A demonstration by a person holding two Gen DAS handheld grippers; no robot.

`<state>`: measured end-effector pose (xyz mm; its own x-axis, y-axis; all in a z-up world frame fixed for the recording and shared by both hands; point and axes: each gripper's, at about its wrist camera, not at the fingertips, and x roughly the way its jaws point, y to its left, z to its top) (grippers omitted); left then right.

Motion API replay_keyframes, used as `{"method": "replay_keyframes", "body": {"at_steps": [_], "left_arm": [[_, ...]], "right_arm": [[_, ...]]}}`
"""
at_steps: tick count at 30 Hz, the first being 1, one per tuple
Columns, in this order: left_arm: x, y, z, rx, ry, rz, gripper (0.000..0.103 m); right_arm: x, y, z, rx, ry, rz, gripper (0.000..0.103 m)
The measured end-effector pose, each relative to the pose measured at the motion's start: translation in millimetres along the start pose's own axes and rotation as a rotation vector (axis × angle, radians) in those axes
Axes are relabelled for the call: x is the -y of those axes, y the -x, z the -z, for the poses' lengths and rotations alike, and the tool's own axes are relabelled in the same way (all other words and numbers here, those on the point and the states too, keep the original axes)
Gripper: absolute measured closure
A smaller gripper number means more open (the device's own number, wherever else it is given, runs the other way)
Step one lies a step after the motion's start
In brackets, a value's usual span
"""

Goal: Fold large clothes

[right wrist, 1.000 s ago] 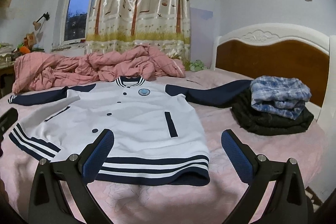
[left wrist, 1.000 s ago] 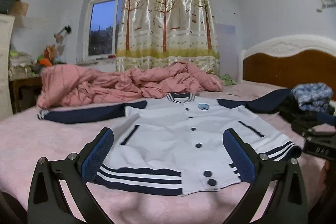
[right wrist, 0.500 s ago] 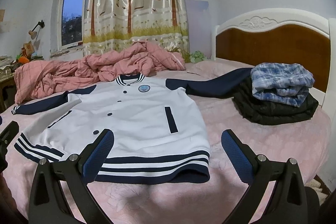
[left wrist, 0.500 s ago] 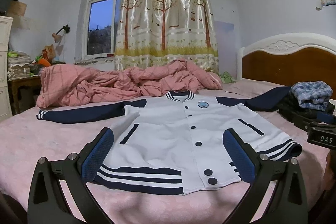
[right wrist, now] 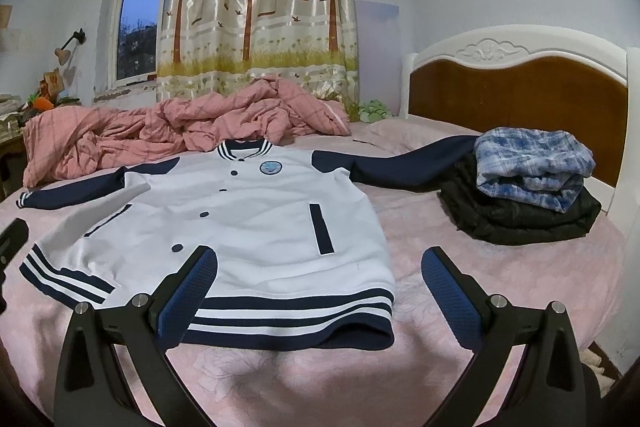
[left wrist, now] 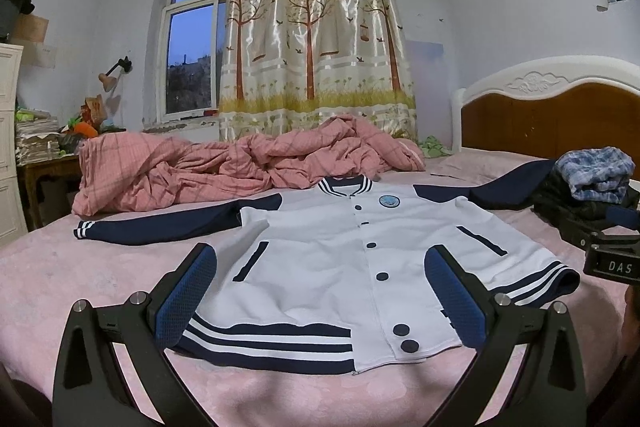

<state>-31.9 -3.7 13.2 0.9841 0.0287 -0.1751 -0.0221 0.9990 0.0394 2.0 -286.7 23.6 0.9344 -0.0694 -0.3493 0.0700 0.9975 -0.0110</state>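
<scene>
A white baseball jacket with navy sleeves lies flat, front up, on a pink bed. The left claw and right claw hover wide open near its striped hem, gripping nothing. Best start: pinch one sleeve's cuff and fold it across the chest.

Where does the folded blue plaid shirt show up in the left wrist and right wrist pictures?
Left wrist: the plaid shirt sits at the far right edge, on a black garment, just above the other tongs.
Right wrist: the plaid shirt is right of centre, on the black garment, before the headboard.
Shared landmark: the jacket's round chest badge.
</scene>
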Motion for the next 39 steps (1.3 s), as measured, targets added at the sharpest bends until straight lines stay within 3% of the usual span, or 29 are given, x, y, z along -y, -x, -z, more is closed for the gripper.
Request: {"method": "replay_keyframes", "body": {"at_steps": [6,16,20,23,25,28,31,33,36,39], "left_arm": [[1,-8,4,-0.067,-0.026,-0.052,0.0],[-3,-14,5,-0.098,-0.011,-0.024,0.0],[-2,-16,4,-0.121,-0.004,0.03,0.0],[0,-30,7,-0.239,0.013,0.172,0.001],[-3,-38,14,-0.31,0.061,0.166,0.009],[-15,-45,25,-0.387,0.15,0.179,0.011],[-27,-51,32,-0.45,0.195,0.148,0.014],[-29,-62,43,-0.547,0.195,0.117,0.014],[-41,-72,63,-0.645,0.305,0.176,0.021],[-50,-79,71,-0.685,0.399,0.203,0.022]], "right_arm": [[0,-1,0,-0.009,-0.001,-0.007,0.0],[-1,-2,0,-0.014,0.011,-0.006,0.0],[-9,0,2,-0.024,0.019,-0.024,0.0],[-4,-5,1,-0.084,-0.03,-0.075,0.0],[9,-13,0,-0.146,-0.118,-0.107,0.0],[23,-23,6,-0.211,-0.204,-0.164,0.0],[19,-35,17,-0.274,-0.199,-0.145,0.001],[15,-48,34,-0.374,-0.203,-0.08,0.012],[19,-60,55,-0.496,-0.304,-0.164,0.017],[11,-55,53,-0.473,-0.254,-0.185,0.018]]}}
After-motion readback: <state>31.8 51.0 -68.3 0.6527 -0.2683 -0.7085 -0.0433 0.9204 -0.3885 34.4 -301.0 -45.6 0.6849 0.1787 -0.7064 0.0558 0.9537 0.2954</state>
